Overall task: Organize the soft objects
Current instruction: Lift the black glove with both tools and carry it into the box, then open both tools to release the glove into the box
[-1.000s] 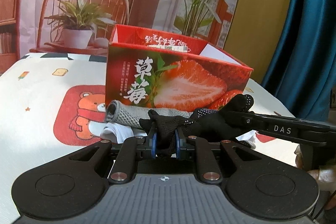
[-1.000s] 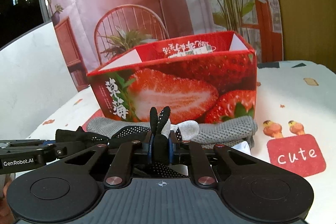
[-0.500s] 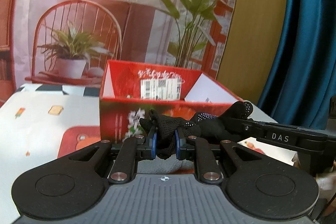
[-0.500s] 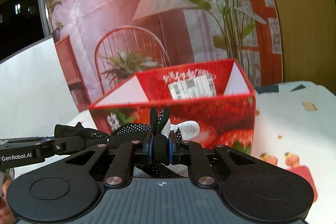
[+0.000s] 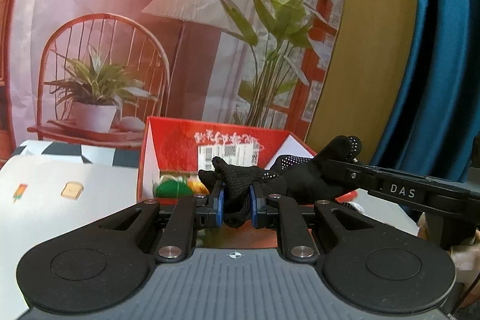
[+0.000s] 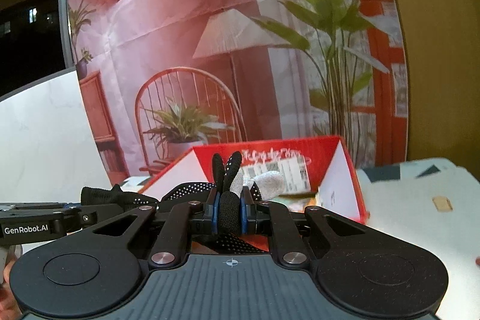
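A black knitted glove (image 5: 300, 179) with white grip dots hangs stretched between my two grippers, above the near wall of the open red strawberry box (image 5: 216, 137). My left gripper (image 5: 236, 200) is shut on the glove's cuff end. My right gripper (image 5: 339, 167) comes in from the right, clamped on the finger end. In the right wrist view the right gripper (image 6: 229, 210) is shut on the glove (image 6: 192, 191), whose black and grey fingertips stick up past the pads. The left gripper (image 6: 90, 212) shows at the left edge. Green and yellow soft items (image 5: 172, 188) lie inside the box (image 6: 339, 170).
The box stands on a table with a white cartoon-print cloth (image 5: 60, 185). Behind it hangs a printed backdrop (image 5: 120, 50) of a chair, plants and a lamp. A blue curtain (image 5: 444, 50) is at the right, a white panel (image 6: 36, 125) at the left.
Both grippers have risen with the glove from in front of the box's strawberry wall to above its rim. The box's inside has come into view; the grey cloth below has dropped out of view.
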